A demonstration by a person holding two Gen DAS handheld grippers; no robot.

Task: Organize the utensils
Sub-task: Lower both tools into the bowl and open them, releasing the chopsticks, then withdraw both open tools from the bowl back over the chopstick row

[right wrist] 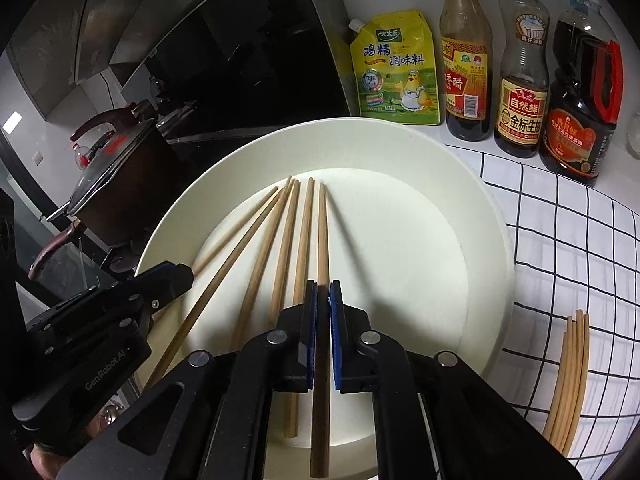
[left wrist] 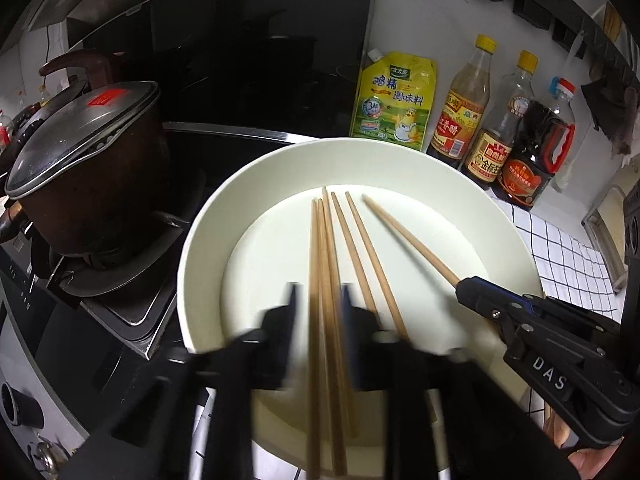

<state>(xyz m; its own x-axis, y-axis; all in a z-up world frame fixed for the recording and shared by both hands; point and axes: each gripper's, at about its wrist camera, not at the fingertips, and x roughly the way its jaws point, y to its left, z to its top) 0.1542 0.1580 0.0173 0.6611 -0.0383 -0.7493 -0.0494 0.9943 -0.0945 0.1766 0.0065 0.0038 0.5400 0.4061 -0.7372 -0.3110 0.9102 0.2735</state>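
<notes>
Both grippers tilt steeply down over a wide cream bowl (right wrist: pixel 472 184) on the tabletop, side by side, pointing toward the wall.

The right gripper (right wrist: pixel 323 292) has its fingers (right wrist: pixel 335 332) pressed onto a single chopstick (right wrist: pixel 322 240), which runs between the blue pads. That stick's long axis lies along the gripper's own line, its narrow tip aimed at the far rim and its thick end sticking out toward the camera past the near rim.

The left gripper (left wrist: pixel 318 304) has its fingers (left wrist: pixel 290 320) spread, blurred in the left wrist view. A bundle of chopsticks (left wrist: pixel 324 264) passes through the gap between them, and the pads do not appear to press on it.

Two loose chopsticks (left wrist: pixel 360 248) lie between the two grippers. All the sticks in the bowl fan out slightly, tips gathered toward the far side of the bowl floor and thick ends toward the near rim.

A separate pile of chopsticks (right wrist: pixel 570 376) lies on the checked cloth (right wrist: pixel 560 240) to the right of the bowl, pointing the same general way.
</notes>
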